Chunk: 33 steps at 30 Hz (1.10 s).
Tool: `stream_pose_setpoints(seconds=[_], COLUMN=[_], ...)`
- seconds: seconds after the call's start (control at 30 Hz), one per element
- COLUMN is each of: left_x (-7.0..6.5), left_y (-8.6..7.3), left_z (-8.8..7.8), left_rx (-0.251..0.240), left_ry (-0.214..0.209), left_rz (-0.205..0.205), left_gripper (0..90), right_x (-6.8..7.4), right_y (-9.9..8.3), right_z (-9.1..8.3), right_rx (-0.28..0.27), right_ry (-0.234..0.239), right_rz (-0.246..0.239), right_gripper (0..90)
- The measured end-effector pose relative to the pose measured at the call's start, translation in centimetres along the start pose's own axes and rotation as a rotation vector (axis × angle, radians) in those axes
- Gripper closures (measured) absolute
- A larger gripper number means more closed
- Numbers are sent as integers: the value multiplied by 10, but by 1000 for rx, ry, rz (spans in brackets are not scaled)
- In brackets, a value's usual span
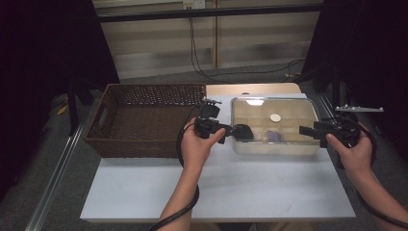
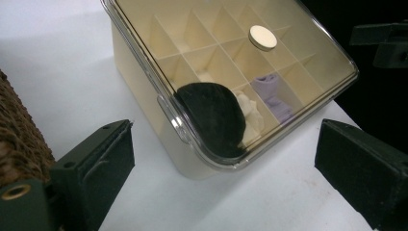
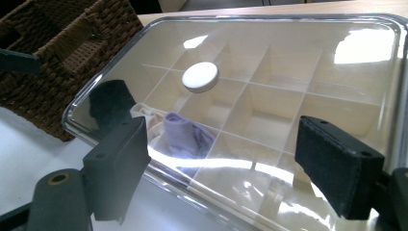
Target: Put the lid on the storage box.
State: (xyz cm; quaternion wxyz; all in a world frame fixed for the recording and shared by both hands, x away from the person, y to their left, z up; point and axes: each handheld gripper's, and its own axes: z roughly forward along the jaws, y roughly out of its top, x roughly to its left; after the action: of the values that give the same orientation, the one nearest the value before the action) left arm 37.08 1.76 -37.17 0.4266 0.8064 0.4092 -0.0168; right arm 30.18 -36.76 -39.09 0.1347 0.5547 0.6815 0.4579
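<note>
Both the left gripper (image 1: pixel 230 130) and right gripper (image 1: pixel 308 131) were wide open, holding nothing. The clear lid (image 1: pixel 288 113) between them looked stiff, slippery and light; best held by its end rims.

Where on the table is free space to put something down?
The white table is bare in front, between the wicker basket, the lidded box and the near edge. It is crowded between basket and box, where the left gripper hangs.
</note>
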Motion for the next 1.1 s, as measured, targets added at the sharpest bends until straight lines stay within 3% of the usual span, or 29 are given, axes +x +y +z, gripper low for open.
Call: stream_pose_setpoints(seconds=[0.67, 0.73, 0.8, 0.87, 1.07, 1.1], left_x=[-4, -5, -5, -6, -10, -11], left_y=[-20, -23, -25, -27, -32, -32], left_z=[-4, -3, -4, -4, -6, -6], left_rx=[10, -1, 6, -3, -6, 0], left_ry=[-51, -63, -67, -84, -100, -111], left_rz=[20, 6, 42, 34, 65, 49], left_gripper=[52, 44, 39, 34, 29, 31], right_x=[9, 9, 9, 11, 17, 18], right_y=[-12, -13, -15, -17, -21, -21], right_z=[-7, -8, -8, -9, -10, -10], right_rx=[18, 17, 22, 26, 32, 34], right_ry=[41, 50, 54, 58, 73, 72], right_rz=[-46, -53, -65, -80, -119, -125], right_gripper=[116, 111, 100, 97, 80, 78])
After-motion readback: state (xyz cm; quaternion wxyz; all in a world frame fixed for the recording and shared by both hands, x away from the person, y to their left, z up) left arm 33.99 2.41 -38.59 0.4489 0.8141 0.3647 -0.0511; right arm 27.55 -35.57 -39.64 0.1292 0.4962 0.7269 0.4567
